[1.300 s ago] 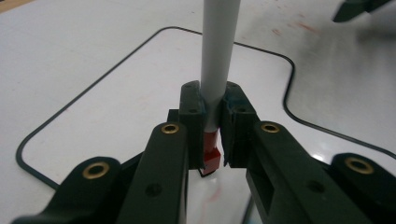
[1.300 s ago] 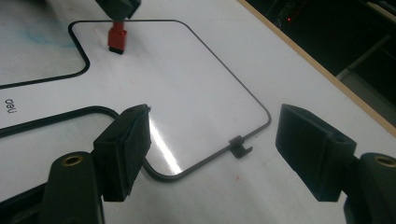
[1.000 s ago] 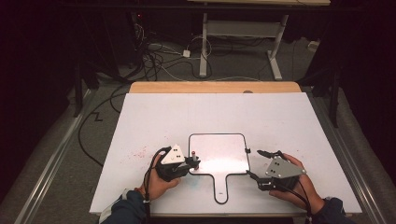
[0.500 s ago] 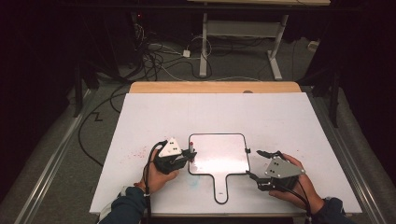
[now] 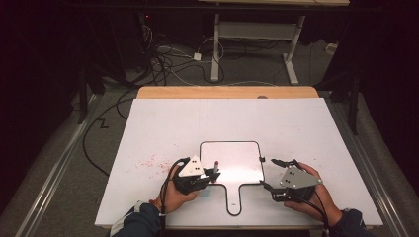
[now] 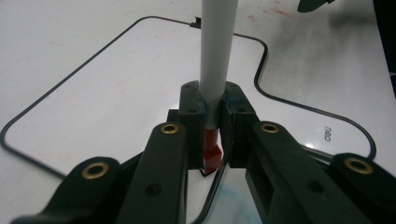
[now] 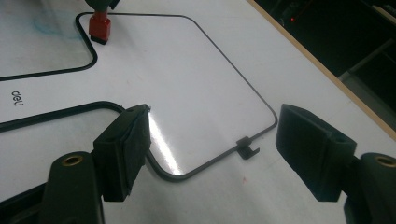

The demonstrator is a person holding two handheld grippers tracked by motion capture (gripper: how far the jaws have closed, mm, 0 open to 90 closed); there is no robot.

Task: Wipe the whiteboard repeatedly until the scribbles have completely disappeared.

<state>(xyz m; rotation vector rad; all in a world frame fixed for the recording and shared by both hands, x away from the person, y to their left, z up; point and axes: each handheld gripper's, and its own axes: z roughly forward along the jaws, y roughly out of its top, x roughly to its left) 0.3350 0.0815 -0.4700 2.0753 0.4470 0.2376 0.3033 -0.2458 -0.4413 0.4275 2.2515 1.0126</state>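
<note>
**Marker clamped over the small whiteboard, right jaws spread at its corner**

The left gripper [image 6: 212,126] is closed on one grey marker [image 6: 215,60] with a red end [image 6: 211,154]. In the left gripper view the barrel runs off the top edge, so its far end is cut off, and the red end sits between the pads just above the board's black rim. From above, the marker [image 5: 216,165] is only a small stub at the left gripper [image 5: 210,177], over the lower left part of the whiteboard [image 5: 237,163].

The right gripper [image 7: 212,154] stands open with nothing between its pads. Its own view shows a small black clip [image 7: 246,148] on the board's rim between the jaws, hard to make out from above. The high view shows the right gripper [image 5: 268,174] just beside the board's right edge.

There is one handled whiteboard, lying on the white table [image 5: 163,123], with faint red specks [image 5: 150,162] to its left.
</note>
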